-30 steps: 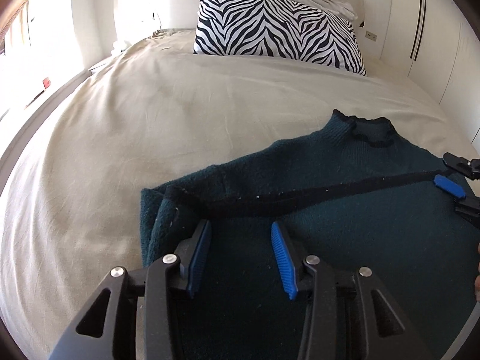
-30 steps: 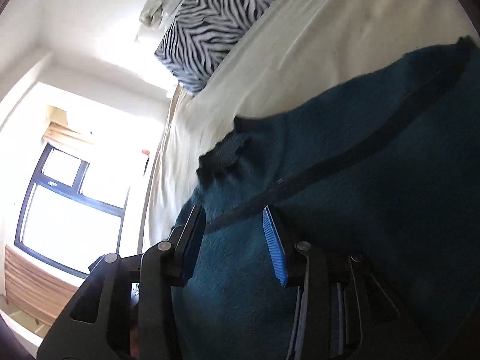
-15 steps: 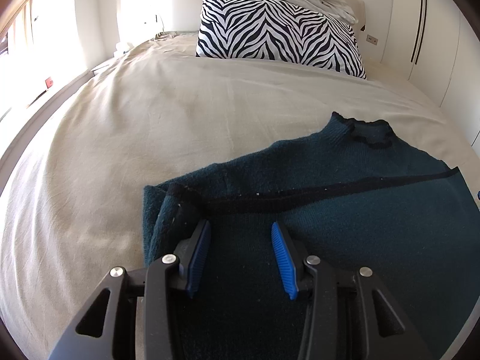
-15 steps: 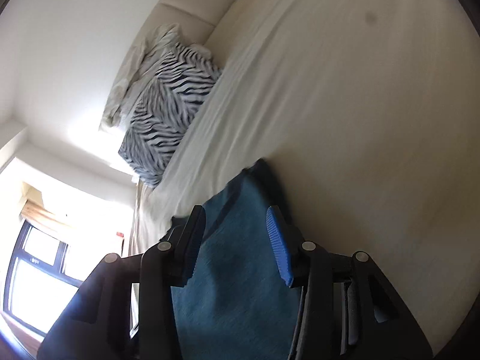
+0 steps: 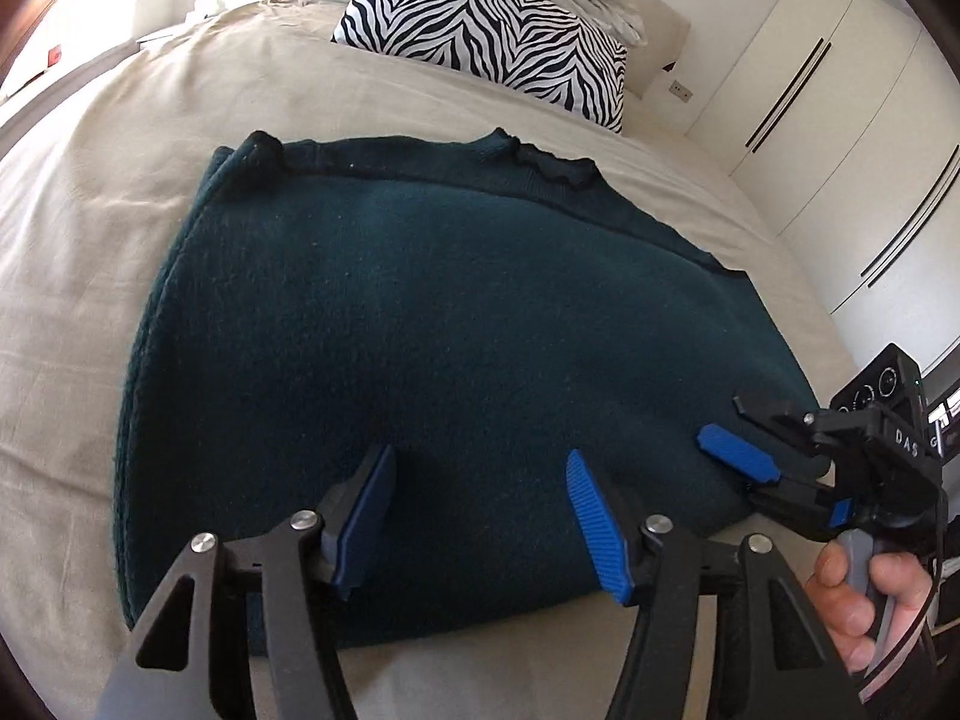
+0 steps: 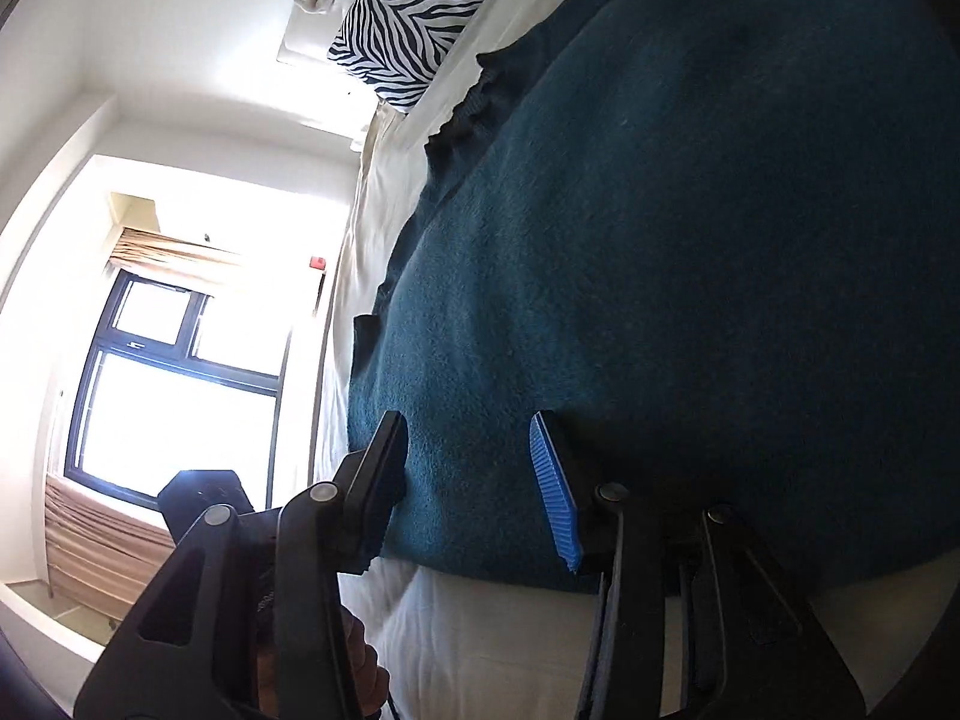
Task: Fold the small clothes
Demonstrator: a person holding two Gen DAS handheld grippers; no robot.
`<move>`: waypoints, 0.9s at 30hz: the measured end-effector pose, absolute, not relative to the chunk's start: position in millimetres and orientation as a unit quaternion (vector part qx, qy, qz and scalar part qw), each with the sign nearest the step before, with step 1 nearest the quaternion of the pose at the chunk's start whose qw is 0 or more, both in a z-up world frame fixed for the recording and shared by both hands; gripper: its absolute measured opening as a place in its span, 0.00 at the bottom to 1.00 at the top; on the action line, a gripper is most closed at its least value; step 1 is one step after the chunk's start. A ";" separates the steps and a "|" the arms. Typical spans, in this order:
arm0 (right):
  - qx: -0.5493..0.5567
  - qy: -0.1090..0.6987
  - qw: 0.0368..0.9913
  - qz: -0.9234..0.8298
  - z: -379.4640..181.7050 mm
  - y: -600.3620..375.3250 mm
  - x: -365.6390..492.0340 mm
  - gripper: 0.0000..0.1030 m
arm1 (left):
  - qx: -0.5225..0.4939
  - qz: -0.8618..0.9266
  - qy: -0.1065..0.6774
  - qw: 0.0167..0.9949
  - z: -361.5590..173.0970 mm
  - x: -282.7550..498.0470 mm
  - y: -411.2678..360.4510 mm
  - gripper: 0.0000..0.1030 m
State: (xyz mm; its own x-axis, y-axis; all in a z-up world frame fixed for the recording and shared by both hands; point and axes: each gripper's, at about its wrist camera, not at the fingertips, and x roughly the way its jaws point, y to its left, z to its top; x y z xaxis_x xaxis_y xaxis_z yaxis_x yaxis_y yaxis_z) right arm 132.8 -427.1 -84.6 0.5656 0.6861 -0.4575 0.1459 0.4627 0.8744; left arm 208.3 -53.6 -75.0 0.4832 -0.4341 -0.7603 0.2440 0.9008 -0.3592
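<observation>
Fold just laid: dark teal sweater (image 5: 456,330) lies doubled on the bed (image 5: 78,276), both claws off it.
Left gripper (image 5: 480,510) opening, nothing between pads; right gripper (image 5: 750,474) part-open, empty, at near right corner. Next: probably regrip a side edge, fold across. Sheet is free all around; zebra pillow (image 5: 486,30) far off.
</observation>
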 end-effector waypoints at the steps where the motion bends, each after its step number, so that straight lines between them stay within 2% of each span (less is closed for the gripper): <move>1: 0.489 0.423 0.743 0.171 -83.4 -437.6 129.3 0.40 | -0.103 -0.201 0.467 0.855 -76.3 206.3 -50.0 0.55; 7: 0.533 0.363 0.762 0.067 -87.1 -540.4 100.7 0.40 | -0.146 -0.208 0.467 0.847 -76.4 197.5 -15.0 0.47; 14: 0.533 0.327 0.780 0.018 -59.6 -584.6 56.6 0.44 | -0.169 -0.158 0.460 0.857 -63.8 170.2 29.6 0.48; 15: 0.534 0.325 0.780 0.033 -52.6 -579.4 57.4 0.44 | -0.177 -0.156 0.456 0.858 -59.2 166.9 31.9 0.48; 17: 0.532 0.324 0.779 0.073 -38.1 -554.1 66.8 0.44 | -0.190 -0.170 0.444 0.859 -48.4 164.8 29.8 0.56; 21: 0.516 0.373 0.754 0.165 -32.3 -470.5 88.7 0.47 | -0.187 -0.207 0.437 0.855 -39.6 171.8 7.2 0.60; 27: 0.511 0.452 0.706 0.192 -83.5 -396.8 117.8 0.46 | -0.212 -0.207 0.484 0.823 -78.1 192.1 5.6 0.58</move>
